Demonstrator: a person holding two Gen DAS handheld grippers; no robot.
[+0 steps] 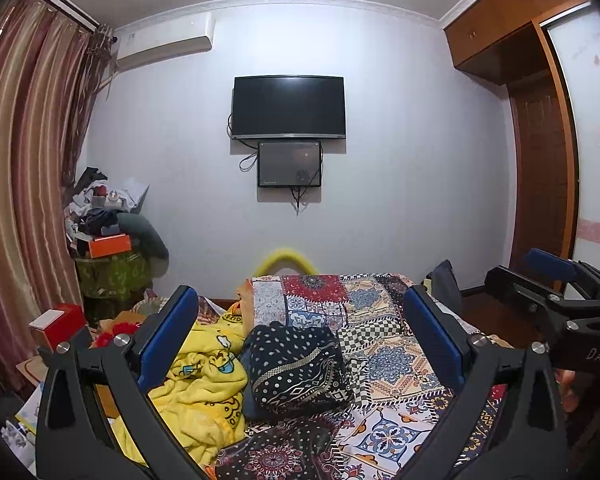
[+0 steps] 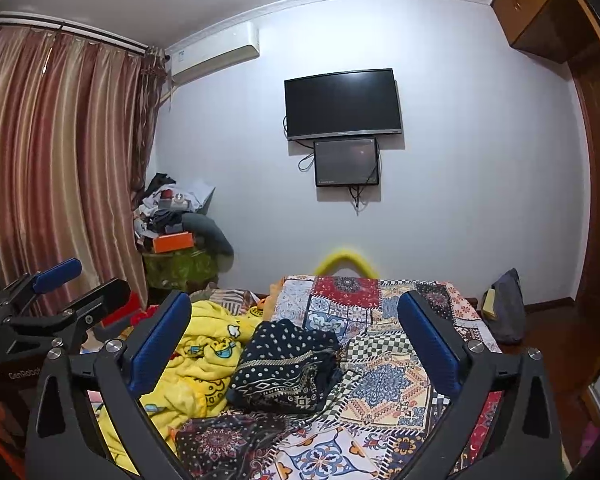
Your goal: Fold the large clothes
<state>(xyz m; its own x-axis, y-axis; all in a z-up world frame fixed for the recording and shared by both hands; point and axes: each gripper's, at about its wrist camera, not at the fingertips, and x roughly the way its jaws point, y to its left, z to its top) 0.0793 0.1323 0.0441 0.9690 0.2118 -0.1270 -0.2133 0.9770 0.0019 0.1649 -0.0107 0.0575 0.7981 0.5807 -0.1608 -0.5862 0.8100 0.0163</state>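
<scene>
navy folded garment (image 1: pixel 298 364) lies seemingly untouched on the bed (image 1: pixel 396 360), both grippers' jaws apart.

A navy garment (image 1: pixel 298 368) dotted in white, with a cream diamond band, is lying folded on a bed cover (image 1: pixel 396 364) showing patchwork of red, blue, cream and black-and-white checks. A yellow cartoon-print blanket (image 1: pixel 204 384) is glowing along the bed's left edge. Brown-and-gold striped curtains (image 1: pixel 24 160) are hanging against pale lilac walls (image 1: pixel 420 140). Blue pads are lining black gripper fingers (image 2: pixel 160 344).
</scene>
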